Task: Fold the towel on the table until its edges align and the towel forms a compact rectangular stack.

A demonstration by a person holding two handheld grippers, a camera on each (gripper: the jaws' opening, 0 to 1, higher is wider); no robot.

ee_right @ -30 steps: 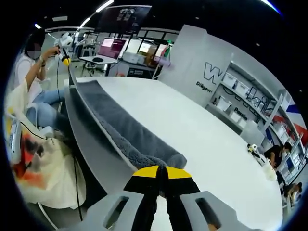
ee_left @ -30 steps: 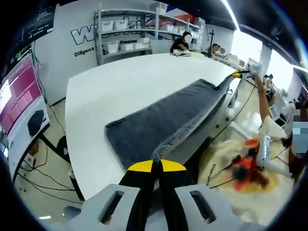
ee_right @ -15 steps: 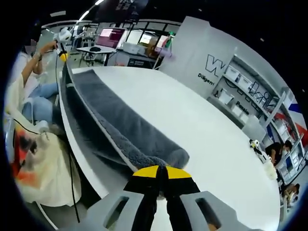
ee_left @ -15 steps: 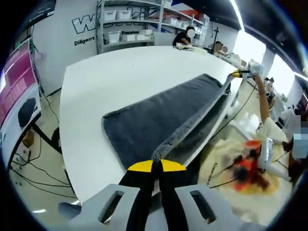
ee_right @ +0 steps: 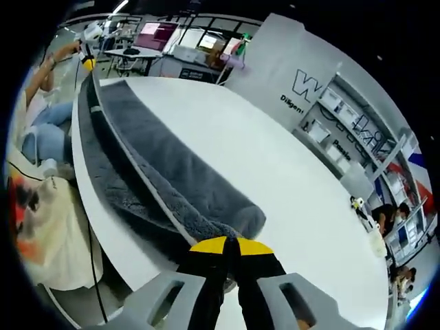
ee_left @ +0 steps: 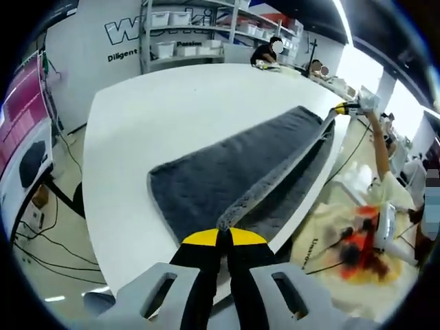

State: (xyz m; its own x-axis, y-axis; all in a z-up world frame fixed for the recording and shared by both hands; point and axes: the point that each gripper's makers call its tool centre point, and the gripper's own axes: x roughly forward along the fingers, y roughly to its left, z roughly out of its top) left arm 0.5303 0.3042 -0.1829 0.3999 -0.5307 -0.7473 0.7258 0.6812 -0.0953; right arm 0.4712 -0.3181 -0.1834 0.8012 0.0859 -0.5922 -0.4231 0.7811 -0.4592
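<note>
The dark grey towel (ee_left: 227,175) lies long on the white table (ee_left: 151,110), its far half flat on the top and its near long edge lifted off the surface, stretched taut between my two grippers. In the left gripper view that raised edge runs from my left gripper (ee_left: 223,237) at 6 o'clock up toward 2 o'clock, where my right gripper (ee_left: 342,107) pinches the other corner. My left jaws are pressed together with the towel corner caught between the yellow tips. Below the lifted edge a strip of towel sags toward the table's near side.

In the right gripper view the towel (ee_right: 165,165) stretches from my right gripper (ee_right: 230,244) at 6 o'clock up toward 10 o'clock, where my left gripper (ee_right: 87,62) holds the far corner. My right jaws are likewise closed tight on the corner, the pile bunching into a rounded roll just above the tips. The table (ee_right: 275,179) spreads wide at 3 o'clock.

Beyond the table at 12 o'clock in the left gripper view stands a shelving unit (ee_left: 185,34) with white bins against a lettered wall, and two people sit at the table's far end. At 9 o'clock is a monitor (ee_left: 20,110) with a pink screen. At 4 o'clock is pale clothing with an orange patch (ee_left: 357,240).
</note>
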